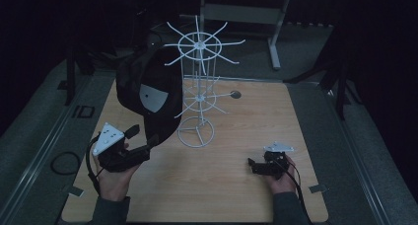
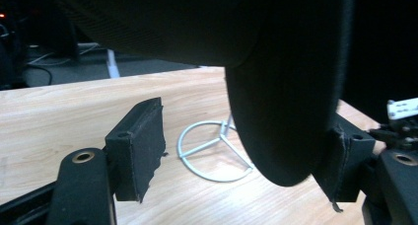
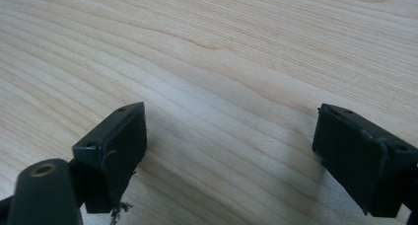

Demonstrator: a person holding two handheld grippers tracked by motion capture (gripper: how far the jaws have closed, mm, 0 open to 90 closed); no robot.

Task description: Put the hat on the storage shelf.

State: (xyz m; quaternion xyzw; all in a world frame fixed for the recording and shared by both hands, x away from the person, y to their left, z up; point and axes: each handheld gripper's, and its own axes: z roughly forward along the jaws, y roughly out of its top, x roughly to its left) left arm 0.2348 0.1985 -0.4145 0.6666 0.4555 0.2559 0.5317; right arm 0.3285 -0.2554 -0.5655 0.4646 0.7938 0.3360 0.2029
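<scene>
Two hand-held grippers are seen near the white wire rack (image 1: 198, 87), which serves as the landmark. A black cap (image 1: 150, 94) hangs on the rack's left side, apparently hooked on an upper arm so that it can be left unsupported. The left hand-held gripper (image 1: 141, 142) sits at the cap's brim, below and left of the rack, jaws spread apart, the brim between them but not pinched. The right hand-held gripper (image 1: 256, 165) rests low over the bench (image 1: 231, 185), right of the rack's base, jaws apart and empty, judged idle.
</scene>
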